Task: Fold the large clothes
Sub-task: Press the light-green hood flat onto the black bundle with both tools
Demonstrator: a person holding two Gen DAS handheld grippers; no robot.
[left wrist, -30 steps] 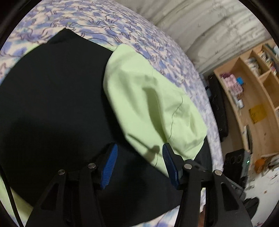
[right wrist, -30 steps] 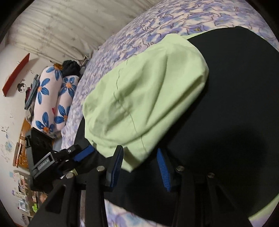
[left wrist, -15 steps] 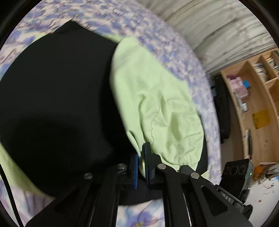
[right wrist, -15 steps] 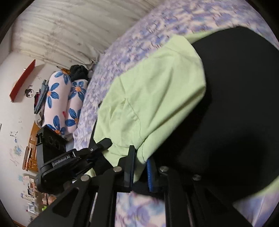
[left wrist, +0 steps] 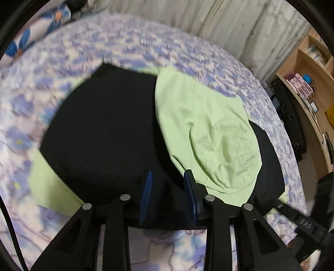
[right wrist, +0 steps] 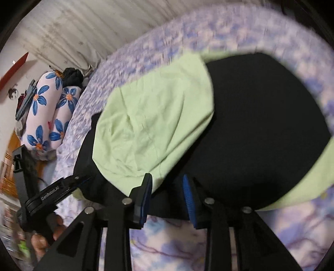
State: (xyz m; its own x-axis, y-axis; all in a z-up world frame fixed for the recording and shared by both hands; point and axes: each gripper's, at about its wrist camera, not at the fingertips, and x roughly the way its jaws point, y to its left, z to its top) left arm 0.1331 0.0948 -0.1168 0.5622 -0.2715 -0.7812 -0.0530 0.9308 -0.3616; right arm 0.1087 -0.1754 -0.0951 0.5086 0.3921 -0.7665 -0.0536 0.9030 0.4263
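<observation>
A large black-and-light-green garment lies on the bed. Its black part (left wrist: 108,129) is spread flat, and a light-green flap (left wrist: 208,133) lies folded over its right side. My left gripper (left wrist: 168,179) is open and empty just above the garment's near edge. In the right wrist view the green flap (right wrist: 150,129) lies left of the black part (right wrist: 261,129). My right gripper (right wrist: 167,180) is open and empty at the near edge, beside the flap's lower tip. The left gripper (right wrist: 52,191) shows at the lower left there.
The bed has a purple floral sheet (left wrist: 146,41). Flowered pillows (right wrist: 46,112) lie at the bed's head, left in the right wrist view. A curtain (left wrist: 219,18) hangs behind. Wooden shelves (left wrist: 309,83) and a black case (left wrist: 290,116) stand to the right of the bed.
Both grippers were shut on the garment's near edge half a second ago and have opened and drawn back. The green flap now lies loose on the black part.
</observation>
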